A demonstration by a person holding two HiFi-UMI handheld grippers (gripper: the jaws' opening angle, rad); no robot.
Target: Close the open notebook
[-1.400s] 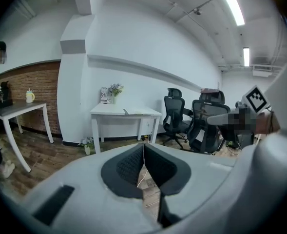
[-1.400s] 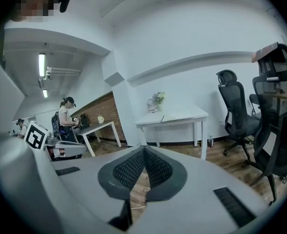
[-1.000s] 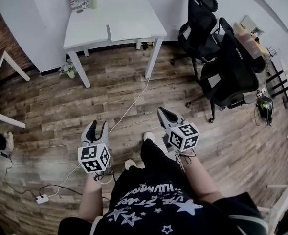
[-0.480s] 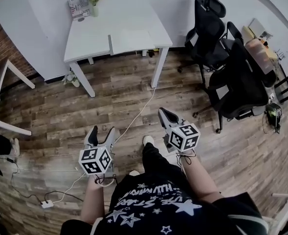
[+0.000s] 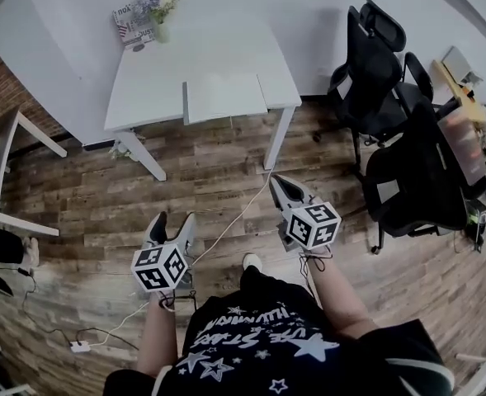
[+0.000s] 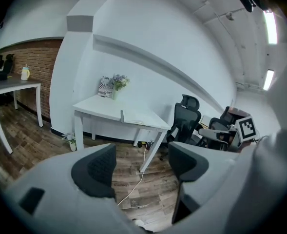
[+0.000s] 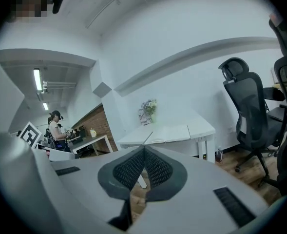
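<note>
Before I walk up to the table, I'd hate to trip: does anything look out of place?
A white cable trails loose across the wooden floor from by the table leg toward a power strip. Nothing looks spilled or damaged.

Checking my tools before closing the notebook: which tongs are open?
The left tongs: jaws have just been opening and stand wide apart, nothing between them. The right tongs are pressed shut.

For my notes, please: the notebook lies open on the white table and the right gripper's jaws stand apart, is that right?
No: the right gripper view shows the right gripper shut, empty. The notebook does lie open on the white table.
</note>
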